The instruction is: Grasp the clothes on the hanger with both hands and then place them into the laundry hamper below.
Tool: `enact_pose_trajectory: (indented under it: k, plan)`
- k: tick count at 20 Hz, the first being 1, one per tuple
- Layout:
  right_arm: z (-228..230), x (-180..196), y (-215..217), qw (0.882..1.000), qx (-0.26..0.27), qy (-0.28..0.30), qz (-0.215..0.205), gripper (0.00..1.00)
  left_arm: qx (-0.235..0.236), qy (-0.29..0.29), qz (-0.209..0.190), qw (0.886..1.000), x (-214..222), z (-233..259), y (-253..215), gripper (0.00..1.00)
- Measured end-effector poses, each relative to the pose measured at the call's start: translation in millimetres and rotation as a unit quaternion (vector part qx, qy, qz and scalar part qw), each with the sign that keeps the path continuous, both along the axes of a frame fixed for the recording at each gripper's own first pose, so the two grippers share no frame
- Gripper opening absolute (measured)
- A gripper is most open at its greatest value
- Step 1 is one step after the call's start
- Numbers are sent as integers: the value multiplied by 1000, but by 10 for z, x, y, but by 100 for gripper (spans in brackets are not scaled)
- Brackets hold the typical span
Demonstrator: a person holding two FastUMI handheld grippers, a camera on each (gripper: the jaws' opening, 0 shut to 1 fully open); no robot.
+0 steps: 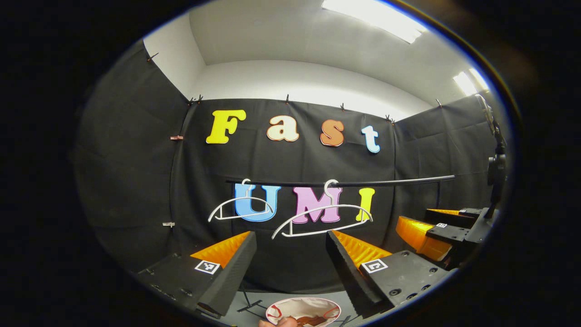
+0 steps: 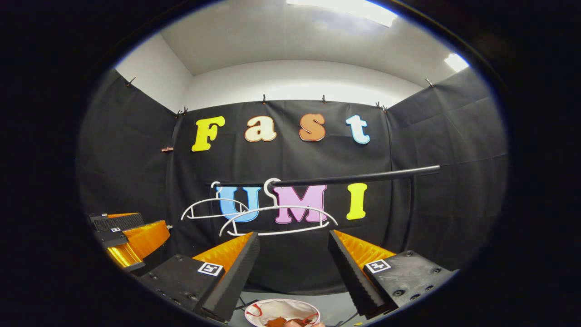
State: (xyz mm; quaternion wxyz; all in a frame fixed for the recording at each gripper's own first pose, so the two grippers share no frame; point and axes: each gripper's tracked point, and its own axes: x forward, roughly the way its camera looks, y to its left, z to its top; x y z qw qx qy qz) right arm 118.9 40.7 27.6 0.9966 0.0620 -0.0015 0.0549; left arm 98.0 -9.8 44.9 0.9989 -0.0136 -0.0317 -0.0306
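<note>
Two bare white hangers (image 1: 321,221) (image 1: 241,209) hang from a black rail (image 1: 363,183); in the right gripper view the same hangers (image 2: 278,220) (image 2: 209,209) hang on the rail (image 2: 354,177). Below stands a white round hamper (image 1: 285,309) with a brown garment (image 1: 313,320) inside; it also appears as the hamper (image 2: 268,309) with the garment (image 2: 278,322). My left gripper (image 1: 290,263) is open and empty, held above the hamper. My right gripper (image 2: 292,263) is open and empty too. The right gripper (image 1: 435,231) appears at the right of the left gripper view, the left gripper (image 2: 129,240) at the left of the right gripper view.
A hand (image 1: 280,322) reaches the hamper's near rim. The rail's stand feet (image 1: 249,305) rest on the grey floor (image 1: 254,315). Black cloth walls (image 1: 136,181) enclose the booth on three sides. A dark camera stand (image 1: 497,163) rises at the far right.
</note>
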Motion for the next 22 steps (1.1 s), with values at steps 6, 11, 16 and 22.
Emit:
enact_pose_trajectory:
  k: [6, 11, 16, 22]
  plan:
    - [-8, -5, -10, 1000, 2, 3, 0, 98, -2, -1, 1, 1000, -5, 10, -7, 97]
    - [59, -15, -14, 1000, -1, -5, -1, 98, 1, -3, 3, 1000, -25, 34, -16, 97]
    - [61, -44, 5, 1000, -4, -7, -3, 98, -1, 7, 11, 1000, -22, -4, 43, 97]
    - [15, -51, -13, 1000, -7, 1, -4, 98, 1, 9, 20, 1000, -7, -14, 90, 97]
